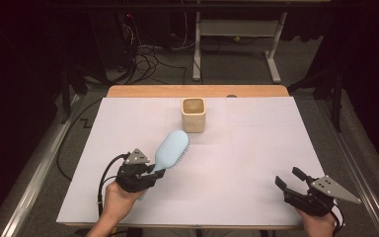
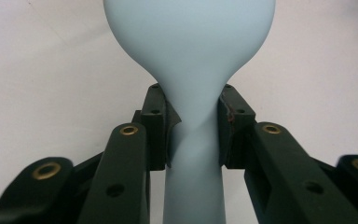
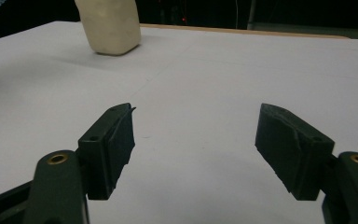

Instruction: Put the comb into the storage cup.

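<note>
So the left hand-held gripper (image 1: 154,174) has its jaws clamped on the narrow neck of a pale blue plastic hairbrush (image 1: 171,149), right where the handle widens into the oval head. In the left gripper view you can see both black pads (image 2: 161,126) pressing against the handle of the hairbrush (image 2: 191,70) from either side, with the smooth back of the head facing the camera. From the high view the brush sits over the left-middle part of the white-covered worktop (image 1: 256,148), angled up and away from the person, head pointing toward a cream-coloured squarish ceramic cup (image 1: 193,114) that stands upright near the far edge, open top up. The brush head is near the cup but clearly apart from it; the bristles show along its right edge. I can't tell whether the brush is resting on the surface or lifted just off it. The right hand-held gripper (image 1: 290,177) sits over near the front right corner of the worktop, jaws spread wide with nothing between them, just bare white surface. The right gripper view has the same cup (image 3: 109,25) off in the far left.
</note>
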### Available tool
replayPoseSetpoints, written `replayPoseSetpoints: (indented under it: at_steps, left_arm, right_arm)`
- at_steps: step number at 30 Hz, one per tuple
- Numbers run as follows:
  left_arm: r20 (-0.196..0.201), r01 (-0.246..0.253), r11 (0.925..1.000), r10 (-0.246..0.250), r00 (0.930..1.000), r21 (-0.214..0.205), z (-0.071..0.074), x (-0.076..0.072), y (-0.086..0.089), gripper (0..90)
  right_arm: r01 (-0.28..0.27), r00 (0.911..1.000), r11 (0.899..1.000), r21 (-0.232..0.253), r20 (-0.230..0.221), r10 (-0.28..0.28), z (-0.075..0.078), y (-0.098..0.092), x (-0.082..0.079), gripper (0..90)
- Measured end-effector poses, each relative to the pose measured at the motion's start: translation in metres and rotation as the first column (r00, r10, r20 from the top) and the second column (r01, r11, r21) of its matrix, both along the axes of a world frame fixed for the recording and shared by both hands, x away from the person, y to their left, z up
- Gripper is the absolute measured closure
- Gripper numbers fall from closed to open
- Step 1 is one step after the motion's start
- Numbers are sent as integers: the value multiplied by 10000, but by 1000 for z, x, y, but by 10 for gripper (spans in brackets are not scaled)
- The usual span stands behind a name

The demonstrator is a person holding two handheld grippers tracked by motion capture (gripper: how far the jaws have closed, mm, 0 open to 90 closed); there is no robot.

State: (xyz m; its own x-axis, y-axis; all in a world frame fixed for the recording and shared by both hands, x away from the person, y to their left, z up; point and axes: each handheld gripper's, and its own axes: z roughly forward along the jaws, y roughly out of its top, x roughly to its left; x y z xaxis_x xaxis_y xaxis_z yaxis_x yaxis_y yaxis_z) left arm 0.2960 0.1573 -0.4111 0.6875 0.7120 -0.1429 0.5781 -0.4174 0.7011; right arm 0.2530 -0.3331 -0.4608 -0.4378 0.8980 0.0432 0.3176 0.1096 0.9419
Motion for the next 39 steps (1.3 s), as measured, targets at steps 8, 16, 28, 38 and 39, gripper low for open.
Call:
replayPoseSetpoints:
  at_steps: [8, 16, 28, 38, 39]
  left_arm:
    - [82, 230, 9997, -230, 9997, -47, 0, -2, -8, 688]
    - [180, 372, 9992, -369, 9992, -178, 0, -3, -13, 688]
    - [162, 680, 9974, -676, 9976, -250, -4, -3, -26, 688]
    - [132, 1081, 9937, -1078, 9941, -282, -9, -4, -43, 687]
    - [134, 1109, 9934, -1105, 9938, -279, -9, -4, -45, 688]
  right_arm:
    - [-82, 9999, 9999, -84, 98, 83, 1, 2, 0, 285]
    - [-194, 9996, 9997, -134, 222, 197, 2, 5, -1, 274]
    - [-870, 9958, 9962, -8, 299, 870, 3, 23, -3, 265]
    - [-1306, 9910, 9914, 4, 307, 1306, 4, 37, -3, 258]
    - [-1395, 9897, 9902, -9, 310, 1395, 4, 39, -2, 256]
